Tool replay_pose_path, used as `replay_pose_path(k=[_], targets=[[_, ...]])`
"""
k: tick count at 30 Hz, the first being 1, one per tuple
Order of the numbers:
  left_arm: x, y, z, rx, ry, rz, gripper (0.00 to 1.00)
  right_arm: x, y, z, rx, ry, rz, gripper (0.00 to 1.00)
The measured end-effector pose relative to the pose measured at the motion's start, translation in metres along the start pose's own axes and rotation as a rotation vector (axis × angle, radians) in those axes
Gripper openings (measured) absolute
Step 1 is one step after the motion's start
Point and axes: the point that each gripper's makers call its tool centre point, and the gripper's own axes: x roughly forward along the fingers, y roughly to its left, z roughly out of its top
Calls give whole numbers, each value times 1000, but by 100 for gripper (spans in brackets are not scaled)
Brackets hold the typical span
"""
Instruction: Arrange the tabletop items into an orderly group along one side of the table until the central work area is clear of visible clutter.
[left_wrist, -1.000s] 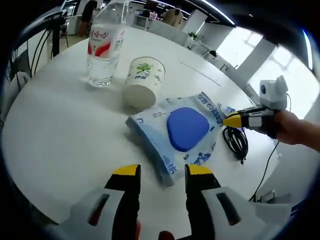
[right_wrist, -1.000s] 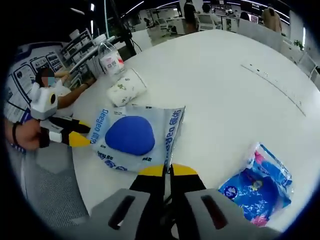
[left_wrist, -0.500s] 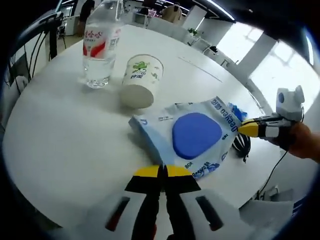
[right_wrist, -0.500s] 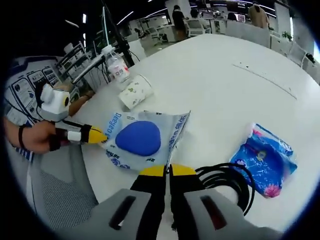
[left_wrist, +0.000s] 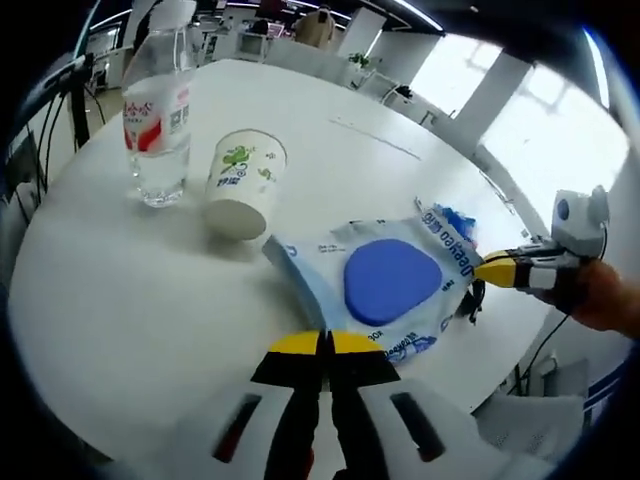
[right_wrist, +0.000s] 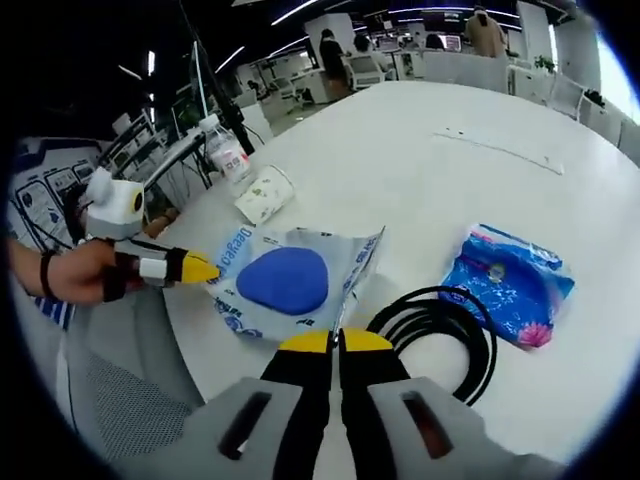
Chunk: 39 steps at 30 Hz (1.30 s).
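Gripping one wet-wipes pack (left_wrist: 390, 285) from opposite edges, both tongs, left (left_wrist: 325, 345) and right (right_wrist: 336, 342), clamped shut, one bottle (left_wrist: 157, 115), one paper cup (left_wrist: 240, 182), one cable coil (right_wrist: 440, 335), one blue tissue pack (right_wrist: 508, 283) on the white tabletop (left_wrist: 120, 290).

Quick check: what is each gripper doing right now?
Left gripper: shut on the edge of the wipes pack.
Right gripper: shut on the opposite edge of the same pack.

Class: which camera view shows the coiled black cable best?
The right gripper view: there the black cable lies as a whole coil on the table. The left gripper view gives just a dark sliver past the wipes pack.
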Motion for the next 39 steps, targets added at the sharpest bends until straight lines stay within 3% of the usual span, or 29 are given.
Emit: replay_pose_path(k=[9, 20, 31, 39], targets=[[6, -8, 24, 4, -28, -21, 0, -9, -4, -3, 49, -38, -29, 0], [24, -8, 60, 16, -58, -19, 0, -6, -14, 12, 95, -80, -43, 0], [47, 0, 98, -2, -85, -15, 0, 14, -33, 34, 132, -110, -47, 0], [62, 9, 105, -9, -68, -4, 0, 35, -42, 34, 209, -107, -46, 0]])
